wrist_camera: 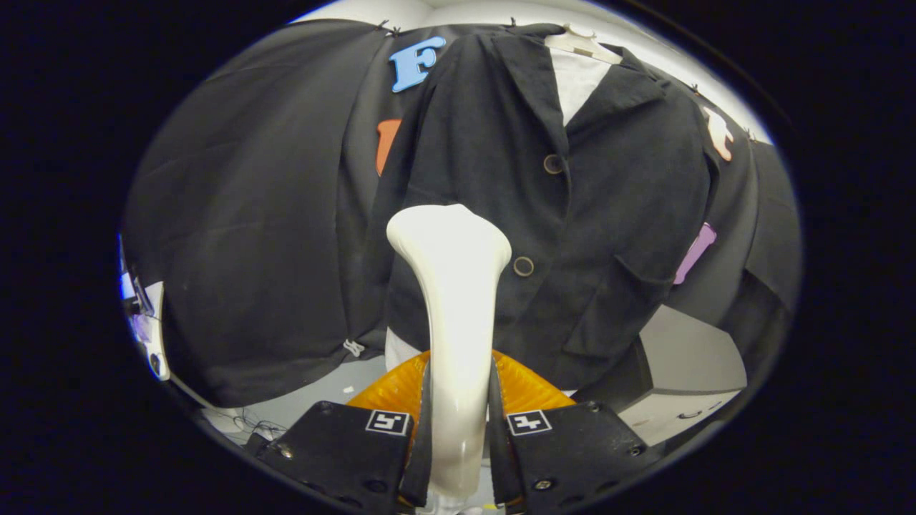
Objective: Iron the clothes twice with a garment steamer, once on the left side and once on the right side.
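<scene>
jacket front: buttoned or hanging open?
Buttoned. On the hanging jacket the front panels meet along the placket, two buttons done up. The claw is shut on the steamer.

Gripper view, riding behind the fingers point(458, 429), facing the nearby hanging jacket point(572, 214)

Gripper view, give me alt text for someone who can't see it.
The gripper is shut on a white garment steamer, whose head points at a dark button-front jacket hanging on a hanger against the black booth wall. The head sits beside the jacket's lower button.
</scene>
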`<state>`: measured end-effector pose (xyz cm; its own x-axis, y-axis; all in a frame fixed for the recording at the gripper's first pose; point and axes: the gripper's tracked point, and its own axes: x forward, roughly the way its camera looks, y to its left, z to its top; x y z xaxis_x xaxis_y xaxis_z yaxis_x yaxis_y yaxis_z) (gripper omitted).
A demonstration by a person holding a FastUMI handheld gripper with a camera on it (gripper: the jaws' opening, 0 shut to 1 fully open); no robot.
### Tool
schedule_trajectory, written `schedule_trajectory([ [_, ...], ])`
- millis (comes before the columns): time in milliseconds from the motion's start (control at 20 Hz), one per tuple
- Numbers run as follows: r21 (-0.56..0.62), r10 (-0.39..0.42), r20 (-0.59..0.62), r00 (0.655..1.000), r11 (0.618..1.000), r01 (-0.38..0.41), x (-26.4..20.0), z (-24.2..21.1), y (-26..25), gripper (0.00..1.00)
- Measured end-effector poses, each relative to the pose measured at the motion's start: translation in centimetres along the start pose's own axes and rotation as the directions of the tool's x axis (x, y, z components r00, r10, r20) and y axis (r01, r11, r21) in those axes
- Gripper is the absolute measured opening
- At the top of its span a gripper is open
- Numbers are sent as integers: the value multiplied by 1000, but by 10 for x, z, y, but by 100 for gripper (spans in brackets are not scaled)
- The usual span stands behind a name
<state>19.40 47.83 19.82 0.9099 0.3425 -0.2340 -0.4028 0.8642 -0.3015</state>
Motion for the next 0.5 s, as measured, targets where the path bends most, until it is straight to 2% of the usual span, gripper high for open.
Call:
schedule_trajectory([
  [500,-19,18,-109,994,1000,-21,30,-70,15,36],
])
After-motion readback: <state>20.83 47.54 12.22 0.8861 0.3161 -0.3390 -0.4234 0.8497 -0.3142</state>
